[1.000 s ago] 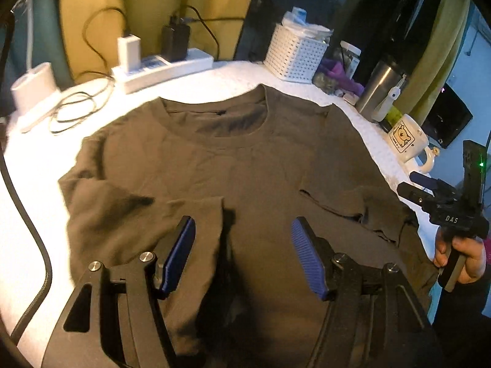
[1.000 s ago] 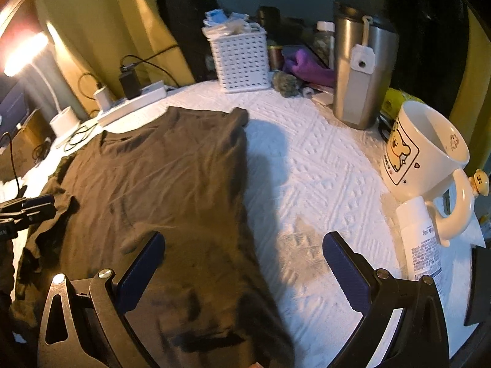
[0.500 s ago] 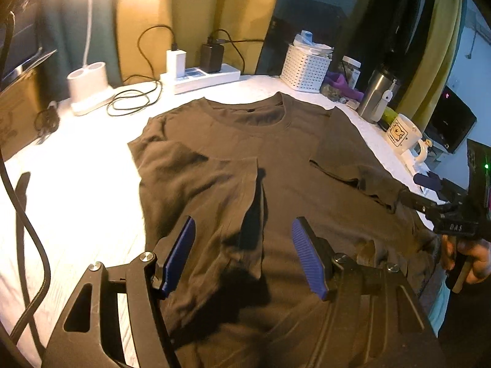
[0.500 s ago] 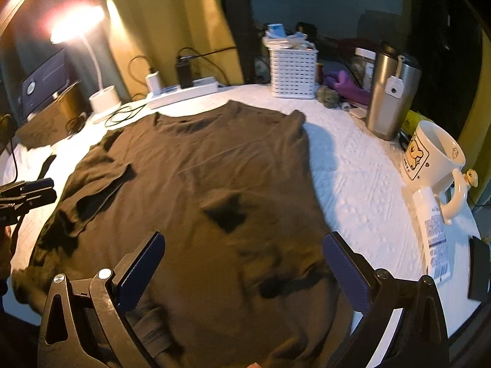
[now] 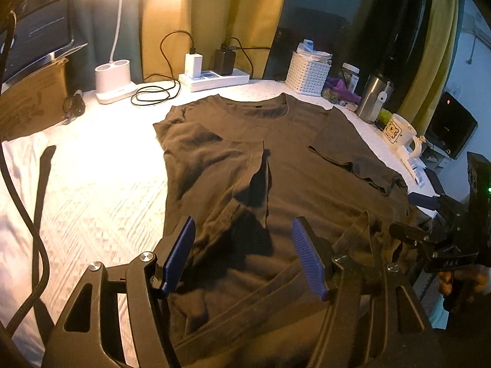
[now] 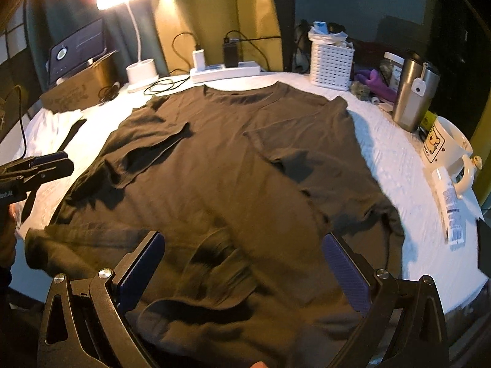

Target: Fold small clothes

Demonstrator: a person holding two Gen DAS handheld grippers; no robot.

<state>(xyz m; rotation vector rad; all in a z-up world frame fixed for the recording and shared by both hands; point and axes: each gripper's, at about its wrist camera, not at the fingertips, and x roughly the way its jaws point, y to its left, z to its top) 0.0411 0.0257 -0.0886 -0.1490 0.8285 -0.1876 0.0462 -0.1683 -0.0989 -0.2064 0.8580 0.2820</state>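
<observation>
A dark brown T-shirt [image 5: 294, 165] lies flat on the white table, collar at the far side, both sleeves folded inward over the body. It also shows in the right wrist view [image 6: 233, 165]. My left gripper [image 5: 245, 251] is open and empty, held above the shirt's near hem. My right gripper [image 6: 242, 270] is open wide and empty, above the near hem toward the right side. Each gripper shows in the other's view at the frame edge, the right gripper [image 5: 429, 230] and the left gripper [image 6: 36, 168]. The hem hangs over the table's near edge.
At the back stand a lamp base [image 5: 113, 82], a power strip with chargers [image 5: 214, 76], loose cables [image 5: 153, 95] and a white basket [image 5: 308, 72]. On the right are a steel tumbler [image 6: 414, 92], a bear mug [image 6: 445, 147] and a tube [image 6: 449, 205]. A cardboard box [image 5: 30, 101] sits far left.
Both grippers have pulled back toward the near edge and risen, so the whole shirt and the lamp now show. Both stay open. The shirt has not moved.
</observation>
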